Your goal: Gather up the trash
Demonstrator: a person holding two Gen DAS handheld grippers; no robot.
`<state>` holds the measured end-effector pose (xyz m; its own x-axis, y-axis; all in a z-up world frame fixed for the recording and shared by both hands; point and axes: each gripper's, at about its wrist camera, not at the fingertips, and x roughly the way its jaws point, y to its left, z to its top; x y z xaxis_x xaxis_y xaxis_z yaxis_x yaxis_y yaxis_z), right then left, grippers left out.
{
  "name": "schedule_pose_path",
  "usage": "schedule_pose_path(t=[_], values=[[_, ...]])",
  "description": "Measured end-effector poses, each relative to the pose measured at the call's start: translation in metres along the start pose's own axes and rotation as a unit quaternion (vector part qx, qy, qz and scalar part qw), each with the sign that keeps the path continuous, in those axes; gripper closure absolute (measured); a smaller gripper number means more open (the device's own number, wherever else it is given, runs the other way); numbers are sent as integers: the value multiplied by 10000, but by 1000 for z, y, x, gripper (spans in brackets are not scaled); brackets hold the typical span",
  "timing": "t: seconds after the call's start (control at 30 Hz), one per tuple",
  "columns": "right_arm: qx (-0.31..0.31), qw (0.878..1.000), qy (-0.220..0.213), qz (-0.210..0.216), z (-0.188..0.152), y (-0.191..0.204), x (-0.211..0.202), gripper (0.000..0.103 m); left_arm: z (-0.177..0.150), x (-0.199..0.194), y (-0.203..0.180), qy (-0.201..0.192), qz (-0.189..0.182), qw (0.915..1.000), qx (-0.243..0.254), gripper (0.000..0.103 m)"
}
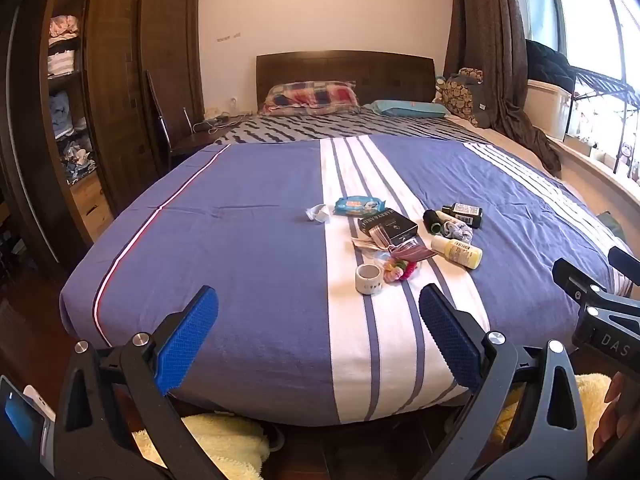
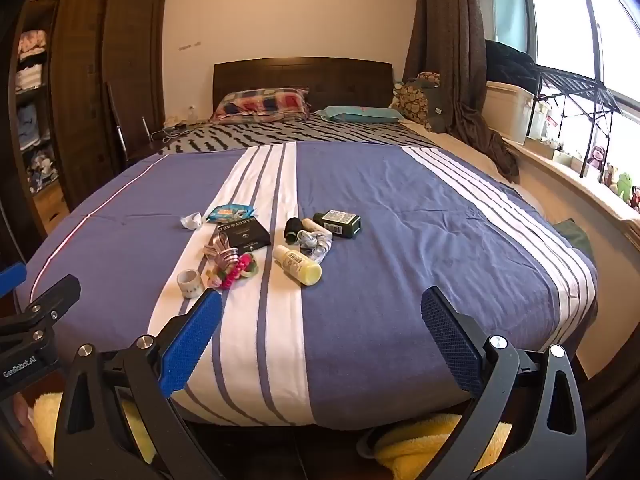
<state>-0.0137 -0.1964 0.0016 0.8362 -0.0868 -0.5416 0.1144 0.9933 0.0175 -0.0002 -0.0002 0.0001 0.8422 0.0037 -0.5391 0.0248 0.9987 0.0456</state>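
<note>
**Trash waits on striped bedspread as both grippers hang open at the bed's foot**

Trash candidates sit in a loose cluster on the bed (image 1: 240, 240), all placed here relative to the black box (image 1: 387, 225) lying on the white stripe. A crumpled white scrap (image 1: 318, 213) lies just left of the box on the blue cloth, apart from everything else. A blue wipes packet (image 1: 357, 205) touches the box's far edge. Ribbon-like wrappers (image 1: 394, 245) spill from the box's near side, with a small white tape roll (image 1: 369, 278) nearer still. A pale yellow bottle (image 1: 457, 252) lies to the box's right. The left gripper (image 1: 318, 334) and the right gripper (image 2: 322, 336) hover short of the box, jaws spread wide and holding nothing. No bin shows in either view. The task appears to be at its opening step, with nothing yet picked up. The next move likely calls for reaching forward over the mattress edge to the crumpled scrap, an easy isolated first pick, and closing gently on it.
</note>
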Motion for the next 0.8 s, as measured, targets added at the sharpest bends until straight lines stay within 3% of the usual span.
schedule_pose_path(t=[0.8], values=[[58, 9997, -208, 93, 2, -3, -13, 3, 8, -11, 7, -114, 36, 9999, -79, 8]])
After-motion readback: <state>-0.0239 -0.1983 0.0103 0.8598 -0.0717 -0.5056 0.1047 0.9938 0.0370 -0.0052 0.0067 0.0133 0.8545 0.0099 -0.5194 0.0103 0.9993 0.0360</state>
